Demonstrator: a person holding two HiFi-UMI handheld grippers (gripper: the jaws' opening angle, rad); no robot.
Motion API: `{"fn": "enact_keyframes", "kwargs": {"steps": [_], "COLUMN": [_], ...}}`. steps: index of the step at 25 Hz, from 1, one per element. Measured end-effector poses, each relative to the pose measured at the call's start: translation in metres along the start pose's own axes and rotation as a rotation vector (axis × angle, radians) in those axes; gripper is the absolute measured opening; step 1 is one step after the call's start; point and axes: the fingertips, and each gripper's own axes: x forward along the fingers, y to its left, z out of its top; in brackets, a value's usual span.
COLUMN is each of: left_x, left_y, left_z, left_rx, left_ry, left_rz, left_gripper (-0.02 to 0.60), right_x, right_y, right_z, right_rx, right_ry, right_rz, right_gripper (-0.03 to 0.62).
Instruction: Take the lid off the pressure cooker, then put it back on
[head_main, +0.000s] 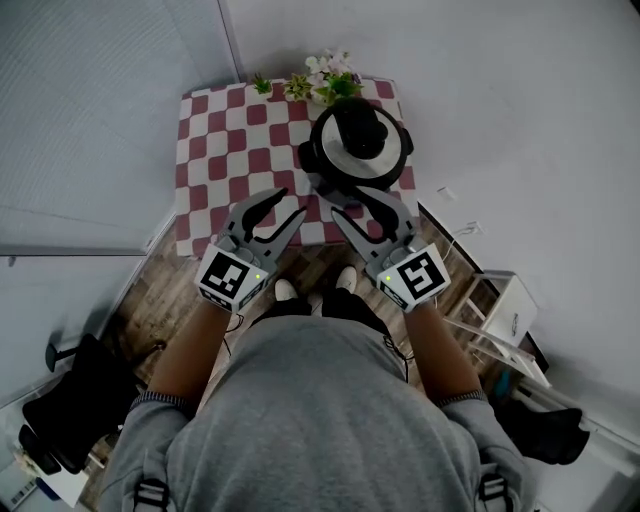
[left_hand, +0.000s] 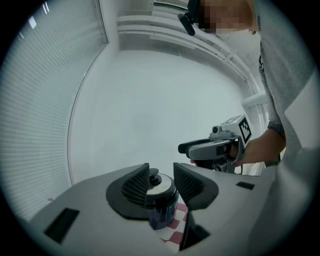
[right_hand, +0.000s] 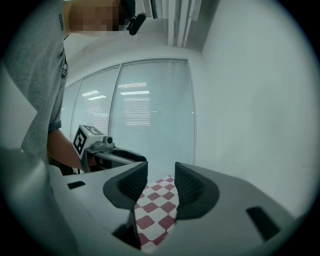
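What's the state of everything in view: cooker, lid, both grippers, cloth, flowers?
pressure cooker: upright on the tablecloth, closed.
lid: seated on the cooker, no gripper on it.
left gripper: jaws apart, nothing gripped, short of the cooker.
right gripper: jaws apart, nothing gripped, only cloth seen between them.
tablecloth: spread flat.
flowers: at the cloth's far edge, behind the cooker.

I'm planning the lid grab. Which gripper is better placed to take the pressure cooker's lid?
Left, probably. The left gripper looks straight at the lid between its open jaws. The right gripper looks slightly nearer, but its open jaws face only checkered cloth.
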Motion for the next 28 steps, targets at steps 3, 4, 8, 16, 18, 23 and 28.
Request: {"fn": "enact_keyframes", "kwargs": {"steps": [3, 4, 8, 16, 18, 23, 28], "left_x": [0.002, 0.002, 0.007, 0.021, 0.025, 0.030, 0.034], "left_y": [-0.005, -0.006, -0.010, -0.020, -0.021, -0.018, -0.019], "left_z": [-0.001, -0.001, -0.002, 0.005, 0.006, 0.009, 0.010], "left_rx": [0.004, 0.010, 0.024, 0.038, 0.036, 0.036, 0.040], "left_ry": [-0.004, -0.006, -0.020, -0.046, -0.048, -0.054, -0.055], "left_rz": [0.023, 0.035, 0.081, 0.125, 0.135, 0.158, 0.163], "left_gripper": [0.089, 0.074, 0.037, 0.017, 0.017, 0.018, 0.018], "right_x": [-0.006, -0.008, -0.018, -0.026, -0.027, -0.028, -0.030], "right_y": [-0.003, -0.004, -0.009, -0.022, -0.026, -0.032, -0.038], "right_z": [-0.005, -0.005, -0.005, -0.001, -0.001, 0.000, -0.001], "right_rx": [-0.008, -0.007, -0.014, -0.024, -0.029, -0.044, -0.034], "right_ry": [-0.001, -0.009, -0.035, -0.073, -0.074, -0.067, -0.073], "right_rz": [0.017, 0.025, 0.051, 0.069, 0.069, 0.070, 0.069], "right_gripper": [0.149, 0.138, 0.077, 0.006, 0.006, 0.006, 0.006]}}
